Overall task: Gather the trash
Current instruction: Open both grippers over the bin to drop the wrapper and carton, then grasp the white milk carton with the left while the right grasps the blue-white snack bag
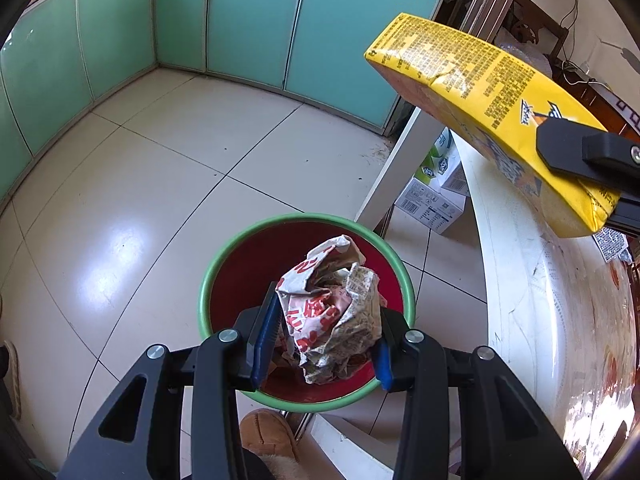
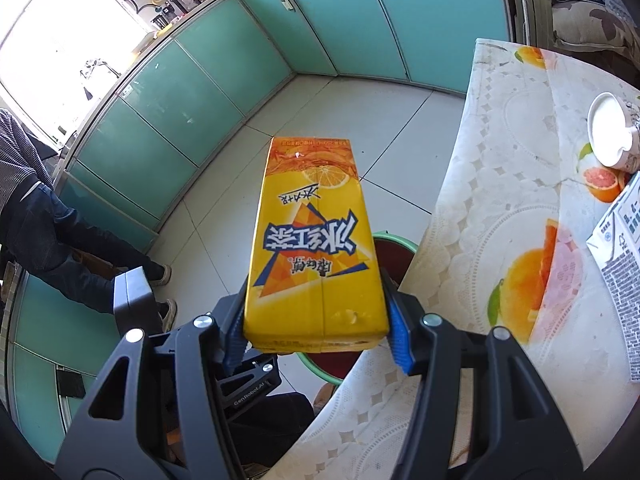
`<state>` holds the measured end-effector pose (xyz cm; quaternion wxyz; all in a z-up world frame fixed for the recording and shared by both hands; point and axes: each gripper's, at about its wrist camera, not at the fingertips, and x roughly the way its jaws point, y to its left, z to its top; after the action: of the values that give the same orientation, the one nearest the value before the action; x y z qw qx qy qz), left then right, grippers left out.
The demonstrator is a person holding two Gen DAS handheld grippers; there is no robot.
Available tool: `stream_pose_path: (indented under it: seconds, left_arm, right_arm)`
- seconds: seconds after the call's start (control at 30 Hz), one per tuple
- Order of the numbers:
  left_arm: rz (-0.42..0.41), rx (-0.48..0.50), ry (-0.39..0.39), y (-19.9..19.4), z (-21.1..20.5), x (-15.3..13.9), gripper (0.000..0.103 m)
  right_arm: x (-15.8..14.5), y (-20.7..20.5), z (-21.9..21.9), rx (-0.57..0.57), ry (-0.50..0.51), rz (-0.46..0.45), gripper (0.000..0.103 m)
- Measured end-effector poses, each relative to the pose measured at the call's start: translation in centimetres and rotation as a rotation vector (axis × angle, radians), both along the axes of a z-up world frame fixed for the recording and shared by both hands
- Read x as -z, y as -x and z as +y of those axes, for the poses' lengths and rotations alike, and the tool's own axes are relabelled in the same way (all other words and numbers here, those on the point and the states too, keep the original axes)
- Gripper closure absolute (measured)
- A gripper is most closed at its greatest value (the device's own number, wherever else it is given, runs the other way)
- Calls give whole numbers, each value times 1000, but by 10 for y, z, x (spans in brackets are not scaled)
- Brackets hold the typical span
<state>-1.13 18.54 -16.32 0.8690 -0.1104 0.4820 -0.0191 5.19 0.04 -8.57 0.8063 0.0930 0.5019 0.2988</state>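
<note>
Pale floor tiles lie below the left gripper [image 1: 324,344], clamped on crumpled paper [image 1: 332,312] above the red bin [image 1: 208,284]; the right gripper [image 2: 316,332] grips a yellow carton [image 2: 312,248] beside the table [image 2: 480,240].

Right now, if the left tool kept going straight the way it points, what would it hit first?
Most likely the inside of the red bin. The left tool grips the crumpled wrapper right above the bin's opening, so the wrapper would get there first, though depth is unclear.

Bin [image 2: 394,240] mostly behind carton [image 2: 316,256]
</note>
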Motion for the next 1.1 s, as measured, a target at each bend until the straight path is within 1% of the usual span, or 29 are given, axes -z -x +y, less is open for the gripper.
stream_pose_path:
  seconds: [0.17, 0.23, 0.4, 0.43, 0.5, 0.53, 0.57, 0.73, 0.83, 0.97, 1.03, 1.07, 1.1]
  left_arm:
    - [-15, -18, 12, 3, 4, -2, 64]
    - [-14, -23, 15, 4, 3, -1, 58]
    - [-19, -14, 10, 4, -1, -3, 54]
    - [-19, -15, 9, 4, 0, -2, 49]
    - [-25, -19, 6, 3, 0, -3, 41]
    - [-27, -20, 4, 3, 0, -3, 41]
    - [-28, -21, 6, 3, 0, -4, 41]
    - [-34, -21, 8, 1, -3, -8, 41]
    - [-40, -13, 6, 3, -5, -10, 41]
    - [-48, 1, -1, 3, -13, -14, 40]
    - [-54, 6, -2, 4, -17, -17, 40]
    - [-57, 8, 3, 5, -19, -19, 40]
    - [-60, 11, 9, 5, -21, -21, 38]
  right_arm:
    - [1, -3, -2, 17, -12, 9, 48]
    - [2, -2, -2, 17, -13, 9, 48]
    - [-1, -2, -4, 24, 2, -12, 48]
    - [-2, -3, -4, 26, 4, -16, 48]
    - [-4, -3, -7, 35, -3, -22, 38]
    - [-5, -3, -8, 48, -14, -25, 28]
    - [-7, -4, -13, 64, -28, -32, 25]
    - [-18, 2, -33, 113, -60, -64, 25]
    - [-29, 18, -51, 135, -45, -108, 20]
    - [-43, 42, -90, 181, -23, -182, 18]
    - [-49, 56, -116, 221, 29, -240, 16]
    - [-52, 60, -124, 248, 68, -267, 15]
    - [-53, 66, -142, 288, 125, -300, 15]
